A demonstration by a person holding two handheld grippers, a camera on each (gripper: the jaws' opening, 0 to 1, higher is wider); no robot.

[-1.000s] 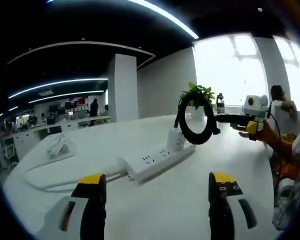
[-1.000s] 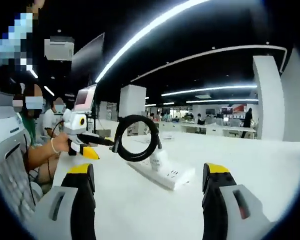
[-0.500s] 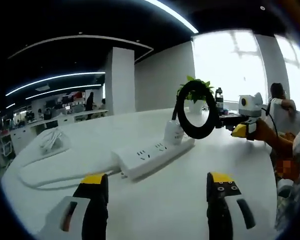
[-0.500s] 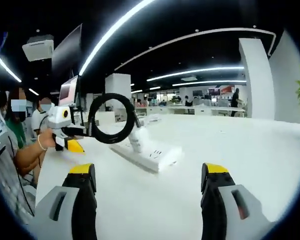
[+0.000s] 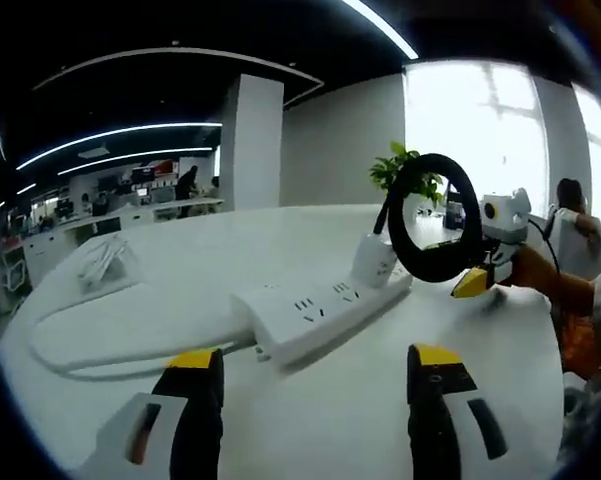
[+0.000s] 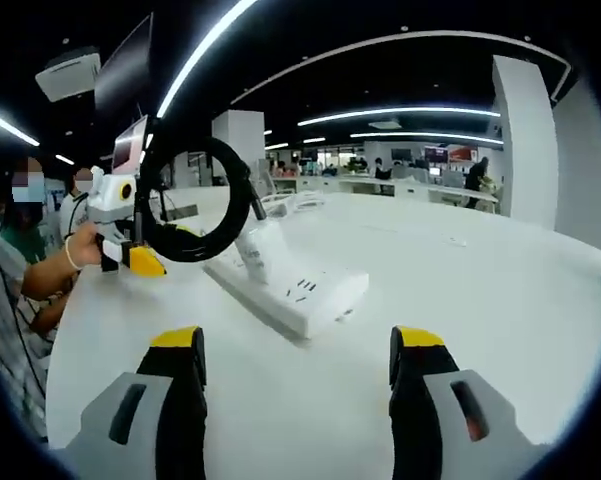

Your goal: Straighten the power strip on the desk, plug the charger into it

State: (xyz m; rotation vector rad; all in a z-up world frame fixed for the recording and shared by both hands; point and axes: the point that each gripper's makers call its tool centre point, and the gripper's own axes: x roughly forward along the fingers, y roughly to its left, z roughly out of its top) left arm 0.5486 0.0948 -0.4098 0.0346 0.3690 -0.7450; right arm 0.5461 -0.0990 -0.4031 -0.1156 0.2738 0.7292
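Left tool point(image 5: 315, 358) and right tool point(image 6: 296, 338): jaws wide, empty. Charger point(image 5: 372, 262) stands on power strip point(image 5: 320, 312); its cable loop point(image 5: 435, 232) is held clear, probably easing seating.

charger point(image 5: 374, 264) on power strip point(image 5: 320, 312), on desk point(image 5: 280, 420)

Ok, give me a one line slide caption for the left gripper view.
Open left gripper faces a white power strip on the desk, charger plugged in, black cable loop alongside.

open-plan office, white column point(image 5: 250, 140), bright window point(image 5: 470, 120), ceiling light strips point(image 6: 420, 110).
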